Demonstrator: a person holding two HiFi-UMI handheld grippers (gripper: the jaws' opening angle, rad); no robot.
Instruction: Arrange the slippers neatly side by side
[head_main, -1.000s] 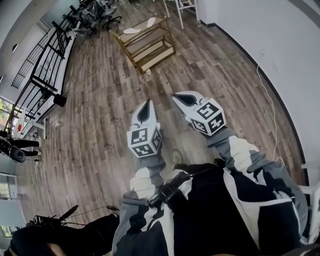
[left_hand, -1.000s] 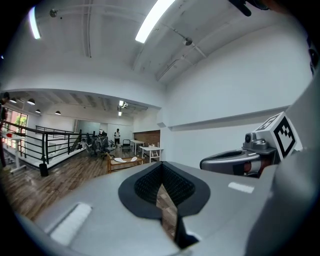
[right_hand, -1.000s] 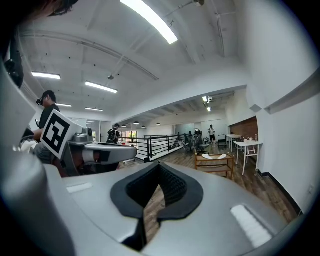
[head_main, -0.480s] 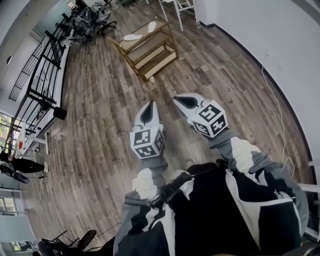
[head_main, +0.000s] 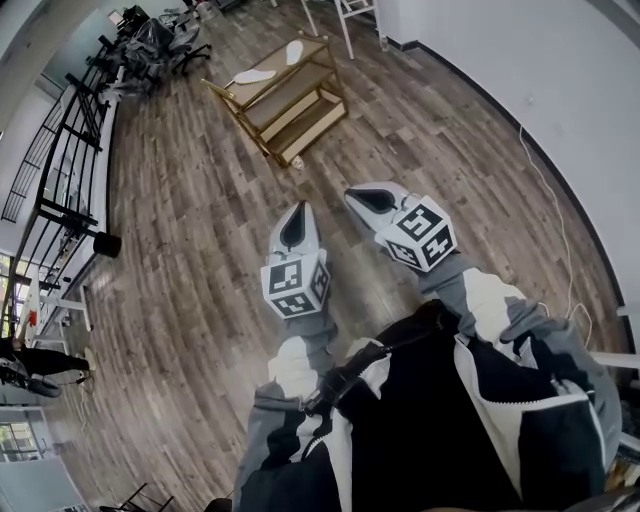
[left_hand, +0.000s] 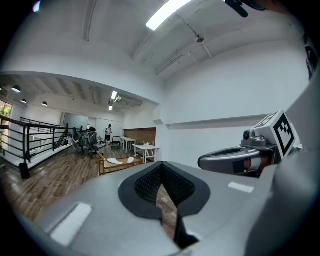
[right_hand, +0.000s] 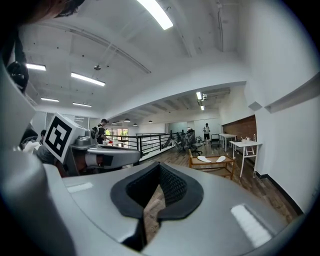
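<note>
Two white slippers (head_main: 253, 76) (head_main: 294, 52) lie apart on the top level of a low wooden rack (head_main: 285, 100) far ahead on the wood floor. In the left gripper view the slippers (left_hand: 114, 161) (left_hand: 130, 160) show small in the distance. They are just as small in the right gripper view (right_hand: 203, 159) (right_hand: 220, 159). My left gripper (head_main: 296, 213) and right gripper (head_main: 364, 197) are held side by side in front of my body, well short of the rack. Both are shut with nothing between the jaws.
A black railing (head_main: 70, 150) runs along the left. Office chairs (head_main: 150, 40) stand beyond the rack. A white table (right_hand: 245, 146) and a white wall (head_main: 520, 70) are on the right, with a cable (head_main: 545, 200) along the wall's foot. A person (right_hand: 206, 131) stands far off.
Both grippers keep the same pose, shut. The head view has swung a little, so the rack and railing sit further left in the frame.
</note>
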